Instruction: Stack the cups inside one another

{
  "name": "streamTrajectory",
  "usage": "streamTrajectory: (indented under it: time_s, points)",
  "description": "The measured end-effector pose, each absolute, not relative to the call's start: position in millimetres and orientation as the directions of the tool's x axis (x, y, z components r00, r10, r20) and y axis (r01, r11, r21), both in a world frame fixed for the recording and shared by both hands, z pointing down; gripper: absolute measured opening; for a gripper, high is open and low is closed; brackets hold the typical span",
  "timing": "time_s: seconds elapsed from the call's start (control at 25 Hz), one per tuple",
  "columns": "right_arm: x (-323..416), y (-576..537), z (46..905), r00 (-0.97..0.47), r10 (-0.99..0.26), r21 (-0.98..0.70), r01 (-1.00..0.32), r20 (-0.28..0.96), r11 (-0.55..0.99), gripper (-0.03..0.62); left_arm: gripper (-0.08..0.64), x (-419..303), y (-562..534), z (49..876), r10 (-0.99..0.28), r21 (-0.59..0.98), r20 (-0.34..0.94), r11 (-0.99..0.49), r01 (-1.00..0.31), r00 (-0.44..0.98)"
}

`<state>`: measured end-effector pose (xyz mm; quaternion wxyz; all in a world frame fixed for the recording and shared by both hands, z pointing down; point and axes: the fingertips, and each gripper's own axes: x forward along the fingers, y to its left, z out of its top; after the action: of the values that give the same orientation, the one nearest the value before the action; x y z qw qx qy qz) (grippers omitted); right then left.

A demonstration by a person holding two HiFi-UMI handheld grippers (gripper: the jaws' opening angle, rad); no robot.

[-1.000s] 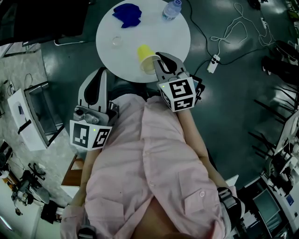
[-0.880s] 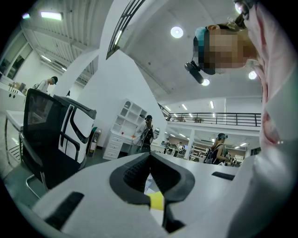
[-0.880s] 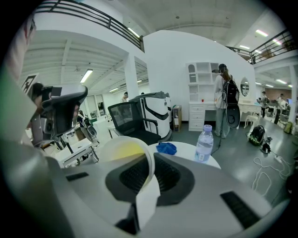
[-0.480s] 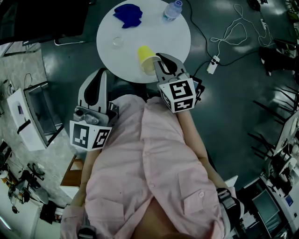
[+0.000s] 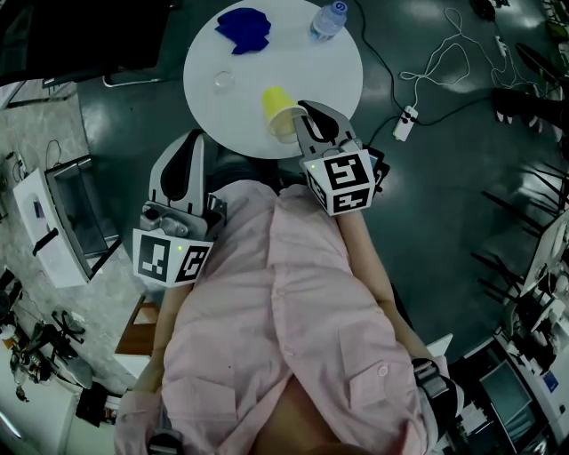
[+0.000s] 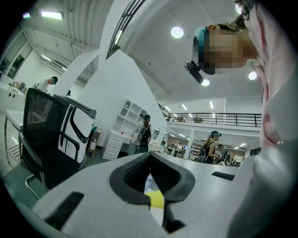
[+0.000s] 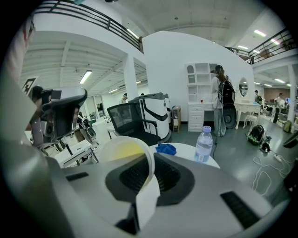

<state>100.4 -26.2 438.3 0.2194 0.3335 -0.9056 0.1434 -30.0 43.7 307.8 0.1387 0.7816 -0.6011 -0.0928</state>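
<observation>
A yellow cup point(image 5: 277, 105) hangs tilted over the near edge of the round white table point(image 5: 302, 62). My right gripper point(image 5: 299, 121) is shut on its wall. In the right gripper view the cup point(image 7: 125, 152) looks pale with yellow inside, and its rim is pinched between the two pads. A small clear cup point(image 5: 222, 80) stands on the table to the left. My left gripper point(image 5: 180, 147) hangs beside the table's near-left edge and holds nothing. In the left gripper view the jaw tips of my left gripper point(image 6: 149, 158) meet, and a yellow sliver shows in the gap below them.
A blue cloth point(image 5: 243, 27) lies at the table's far side and a water bottle point(image 5: 326, 18) stands at its far right. A black office chair point(image 6: 51, 135) is off to the left. Cables and a power strip point(image 5: 406, 120) lie on the floor at the right.
</observation>
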Motion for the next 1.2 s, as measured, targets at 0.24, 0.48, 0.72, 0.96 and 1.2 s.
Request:
streamTrajectory:
  time_s: [0.24, 0.48, 0.72, 0.96, 1.2]
  points:
    - [100.4, -27.8, 438.9, -0.679, -0.541, -0.118, -0.670, 0.496, 0.733, 0.043, 0.009, -31.1, 42.7, 308.3, -0.966, 0.333, 0.022, -0.236, -0.913, 0.258]
    - [100.8, -28.1, 437.8, -0.677, -0.543, -0.118, -0.672, 0.497, 0.731, 0.043, 0.009, -30.4, 42.5, 307.8, -0.964, 0.331, 0.025, -0.241, -0.912, 0.264]
    - [98.9, -30.6, 437.5, -0.675, -0.545, -0.122, -0.676, 0.497, 0.727, 0.043, 0.009, -33.1, 40.5, 306.7, -0.964, 0.330, 0.023, -0.241, -0.913, 0.263]
    - [99.4, -32.6, 437.1, -0.675, -0.544, -0.128, -0.678, 0.498, 0.724, 0.043, 0.009, -31.9, 38.1, 306.5, -0.963, 0.326, 0.030, -0.244, -0.913, 0.269]
    - [96.4, -36.5, 436.6, -0.671, -0.547, -0.138, -0.686, 0.501, 0.714, 0.043, 0.009, -34.6, 37.2, 309.6, -0.958, 0.321, 0.054, -0.250, -0.914, 0.281]
